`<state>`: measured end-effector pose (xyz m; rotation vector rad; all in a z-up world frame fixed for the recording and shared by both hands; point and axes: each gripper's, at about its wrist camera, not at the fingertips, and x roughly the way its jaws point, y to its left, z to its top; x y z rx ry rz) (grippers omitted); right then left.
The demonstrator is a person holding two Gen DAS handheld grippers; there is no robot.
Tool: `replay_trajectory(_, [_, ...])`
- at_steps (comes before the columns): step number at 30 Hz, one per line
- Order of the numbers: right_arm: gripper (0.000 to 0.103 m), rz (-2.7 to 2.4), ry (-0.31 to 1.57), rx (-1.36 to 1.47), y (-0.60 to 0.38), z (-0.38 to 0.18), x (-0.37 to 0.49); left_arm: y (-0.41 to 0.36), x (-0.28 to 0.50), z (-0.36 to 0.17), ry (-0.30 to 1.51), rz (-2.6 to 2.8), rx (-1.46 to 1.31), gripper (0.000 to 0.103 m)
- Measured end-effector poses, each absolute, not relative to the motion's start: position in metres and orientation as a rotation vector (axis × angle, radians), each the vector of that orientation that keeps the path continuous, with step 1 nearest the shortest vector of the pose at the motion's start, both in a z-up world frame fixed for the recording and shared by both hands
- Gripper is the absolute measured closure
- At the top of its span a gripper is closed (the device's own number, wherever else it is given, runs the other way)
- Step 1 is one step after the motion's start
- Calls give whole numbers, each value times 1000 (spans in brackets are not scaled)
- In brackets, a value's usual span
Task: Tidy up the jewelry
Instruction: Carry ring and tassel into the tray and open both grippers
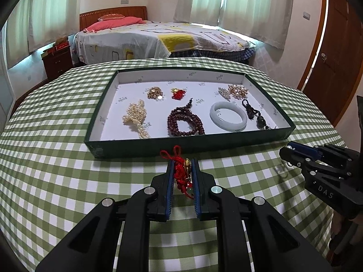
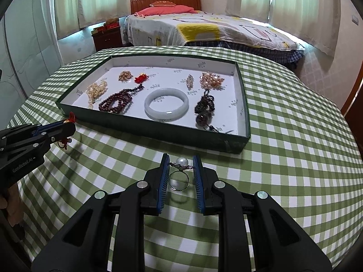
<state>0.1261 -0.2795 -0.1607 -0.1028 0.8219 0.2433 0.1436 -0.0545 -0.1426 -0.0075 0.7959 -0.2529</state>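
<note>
My left gripper (image 1: pixel 182 162) is shut on a red knotted cord charm with a gold piece (image 1: pixel 181 174), held just above the cloth in front of the green tray (image 1: pixel 181 144). My right gripper (image 2: pixel 180 158) is shut on a silver pearl ring (image 2: pixel 180 172), also lifted off the cloth near the tray's front wall (image 2: pixel 158 133). Each gripper shows in the other's view: the right gripper (image 1: pixel 289 150) at the far right, the left gripper (image 2: pixel 72 125) at the far left. In the tray lie a white jade bangle (image 2: pixel 166 106), dark red beads (image 1: pixel 185 121) and a pearl strand (image 1: pixel 136 117).
The tray also holds gold and pink brooches (image 1: pixel 237 90), a small red charm (image 1: pixel 178 93) and a dark tassel pendant (image 2: pixel 204 110). A green checked cloth (image 1: pixel 68 181) covers the round table. A bed (image 1: pixel 158 38) and a nightstand (image 1: pixel 57 62) stand behind it.
</note>
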Motion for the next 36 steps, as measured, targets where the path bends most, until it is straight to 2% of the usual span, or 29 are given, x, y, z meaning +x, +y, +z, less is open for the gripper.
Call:
replay_trajectory(20, [82, 275, 707, -85, -232, -116, 134, -27, 156, -98, 680, -226, -38, 87])
replay_trajectory(36, [82, 290, 623, -70, -221, -84, 203, -23, 216, -76, 606, -202, -29, 87])
